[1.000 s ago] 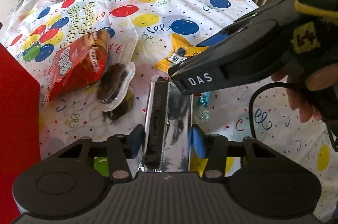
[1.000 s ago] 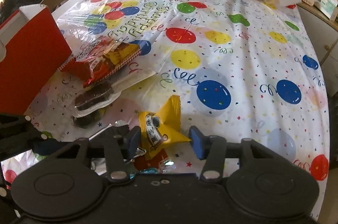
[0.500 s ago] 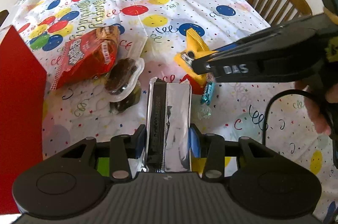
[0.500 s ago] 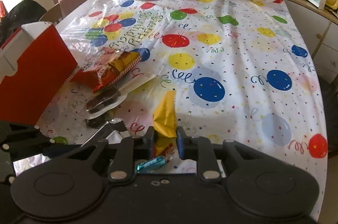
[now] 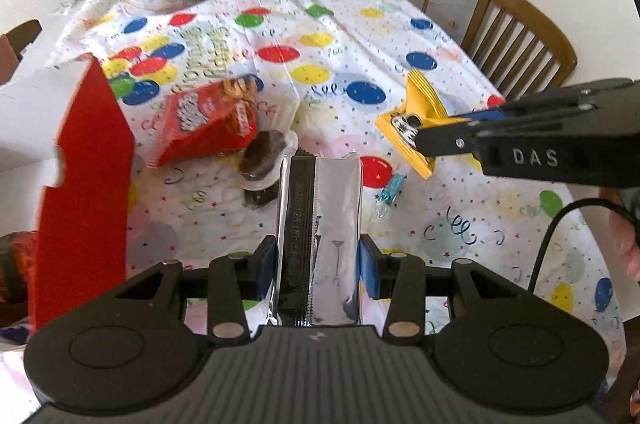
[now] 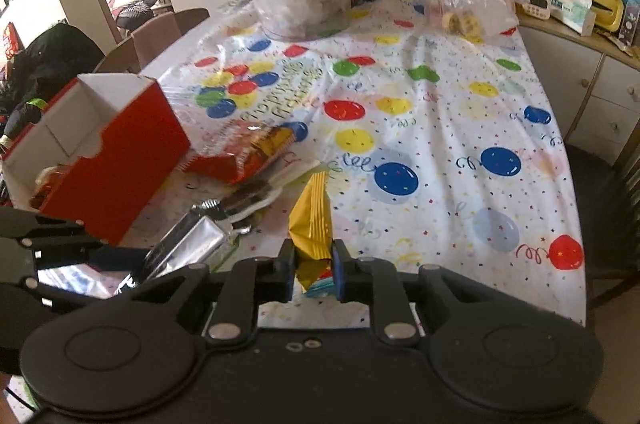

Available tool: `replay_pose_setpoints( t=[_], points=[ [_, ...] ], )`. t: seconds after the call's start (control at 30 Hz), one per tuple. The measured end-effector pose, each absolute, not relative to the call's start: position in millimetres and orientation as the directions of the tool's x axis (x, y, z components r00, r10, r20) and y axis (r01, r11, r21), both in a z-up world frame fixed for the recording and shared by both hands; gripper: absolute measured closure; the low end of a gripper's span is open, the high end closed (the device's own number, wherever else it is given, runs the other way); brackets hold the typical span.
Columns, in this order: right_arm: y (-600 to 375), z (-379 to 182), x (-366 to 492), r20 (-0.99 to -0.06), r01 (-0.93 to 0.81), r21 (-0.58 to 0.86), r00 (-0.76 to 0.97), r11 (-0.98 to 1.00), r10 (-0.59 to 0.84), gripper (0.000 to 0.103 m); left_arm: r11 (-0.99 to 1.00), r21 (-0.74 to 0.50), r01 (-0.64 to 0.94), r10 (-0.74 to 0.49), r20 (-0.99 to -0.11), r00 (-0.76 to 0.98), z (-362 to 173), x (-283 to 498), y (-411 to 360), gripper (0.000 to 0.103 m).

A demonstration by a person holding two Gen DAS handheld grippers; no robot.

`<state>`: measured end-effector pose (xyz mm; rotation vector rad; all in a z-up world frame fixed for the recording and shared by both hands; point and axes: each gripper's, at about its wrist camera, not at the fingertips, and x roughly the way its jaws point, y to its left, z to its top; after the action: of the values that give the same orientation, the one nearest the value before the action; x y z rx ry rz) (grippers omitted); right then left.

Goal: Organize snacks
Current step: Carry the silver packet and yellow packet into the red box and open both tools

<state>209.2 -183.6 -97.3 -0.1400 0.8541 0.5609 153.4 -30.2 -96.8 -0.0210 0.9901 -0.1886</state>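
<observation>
Silver foil packet (image 5: 320, 224) stands clamped in your left gripper (image 5: 318, 262), raised beside the red box (image 6: 116, 160) at the table's (image 6: 460, 128) left edge. Your right gripper (image 6: 313, 266) pinches the yellow packet (image 6: 312, 224); half a second ago it was lower, nearer the tablecloth.

Glossy silver foil packet (image 5: 320, 224); shiny, probably plastic, tablecloth (image 5: 360, 36).

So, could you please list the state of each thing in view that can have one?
left gripper: shut on silver packet, held off the table
right gripper: shut on yellow packet, lifted
red box: open at the top
red snack bag: lying flat on the tablecloth
blue candy: wrapped, lying loose
</observation>
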Motion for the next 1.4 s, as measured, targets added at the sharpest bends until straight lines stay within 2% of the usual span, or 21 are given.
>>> replay_pose_setpoints(
  t=[0.5, 0.57, 0.63, 0.8, 0.97, 1.17, 1.2, 1.23, 1.27, 1.3, 1.4],
  points=[
    [-145, -35, 166, -0.667, -0.55, 0.124, 0.57, 0.826, 0.48, 0.086, 0.989, -0.11, 0.1, -0.149, -0.761, 0.631, -32, 124, 30, 0.061],
    [-136, -31, 163, -0.66, -0.553, 0.12, 0.576, 0.824, 0.482, 0.086, 0.99, -0.106, 0.096, -0.142, -0.747, 0.649, -24, 122, 43, 0.064],
    [-124, -28, 161, -0.655, -0.558, 0.119, 0.578, 0.821, 0.487, 0.087, 0.99, -0.108, 0.095, -0.144, -0.74, 0.657, -20, 120, 54, 0.072],
    [-100, -25, 155, -0.649, -0.565, 0.111, 0.581, 0.818, 0.49, 0.086, 0.989, -0.126, 0.078, -0.146, -0.749, 0.647, -20, 117, 83, 0.075],
    [-95, -29, 148, -0.664, -0.559, 0.119, 0.569, 0.82, 0.485, 0.086, 0.976, -0.146, 0.159, -0.213, -0.762, 0.612, -27, 105, 86, 0.075],
    [-100, -45, 135, -0.683, -0.546, 0.162, 0.539, 0.822, 0.493, 0.086, 0.97, -0.14, 0.198, -0.23, -0.793, 0.564, -44, 85, 83, 0.074],
    [-101, -51, 132, -0.687, -0.547, 0.175, 0.527, 0.819, 0.499, 0.086, 0.97, -0.138, 0.2, -0.228, -0.798, 0.558, -47, 81, 83, 0.069],
    [-101, -56, 129, -0.693, -0.548, 0.187, 0.515, 0.816, 0.504, 0.086, 0.971, -0.131, 0.198, -0.221, -0.804, 0.552, -52, 77, 83, 0.053],
    [-101, -62, 126, -0.701, -0.546, 0.195, 0.503, 0.815, 0.506, 0.086, 0.974, -0.126, 0.19, -0.212, -0.807, 0.551, -56, 74, 84, 0.041],
    [-100, -69, 124, -0.71, -0.545, 0.205, 0.489, 0.813, 0.506, 0.086, 0.976, -0.125, 0.178, -0.205, -0.809, 0.551, -60, 71, 85, 0.026],
    [-100, -83, 120, -0.733, -0.545, 0.221, 0.454, 0.808, 0.507, 0.086, 0.978, -0.136, 0.156, -0.198, -0.833, 0.517, -77, 69, 85, 0.024]
  ],
)
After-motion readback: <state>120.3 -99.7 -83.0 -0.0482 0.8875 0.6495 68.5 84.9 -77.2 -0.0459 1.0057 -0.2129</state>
